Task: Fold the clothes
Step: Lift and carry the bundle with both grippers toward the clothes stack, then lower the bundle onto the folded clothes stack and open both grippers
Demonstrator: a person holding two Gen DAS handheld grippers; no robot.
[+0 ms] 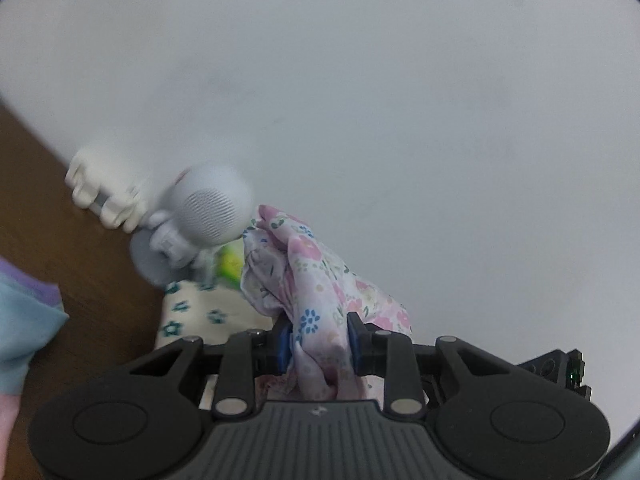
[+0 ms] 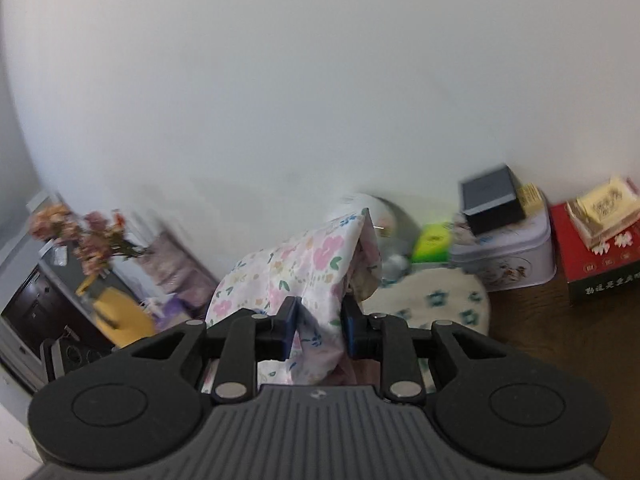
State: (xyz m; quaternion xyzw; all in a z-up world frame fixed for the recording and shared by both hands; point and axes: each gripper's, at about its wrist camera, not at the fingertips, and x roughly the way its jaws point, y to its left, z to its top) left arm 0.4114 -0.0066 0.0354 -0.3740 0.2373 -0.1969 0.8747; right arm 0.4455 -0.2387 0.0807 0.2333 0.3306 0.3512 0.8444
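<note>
A thin white garment with pink and blue flowers (image 1: 316, 280) is lifted off the table and bunched between both tools. My left gripper (image 1: 318, 340) is shut on a gathered fold of it, and the cloth rises ahead of the blue pads (image 1: 283, 344). In the right wrist view my right gripper (image 2: 320, 330) is shut on another part of the same floral garment (image 2: 296, 268), which drapes up and over like a tent. Below it lies a cream cloth with green flowers (image 2: 440, 304), seen also under the left gripper as the cream cloth (image 1: 192, 312).
A brown wooden table (image 2: 540, 336) stands against a white wall. On it are a white tin (image 2: 516, 252) with a dark box (image 2: 490, 200) on top, a red box (image 2: 592, 264), a white fan (image 1: 204, 212) and a light blue garment (image 1: 24, 320). Flowers (image 2: 88, 236) stand at left.
</note>
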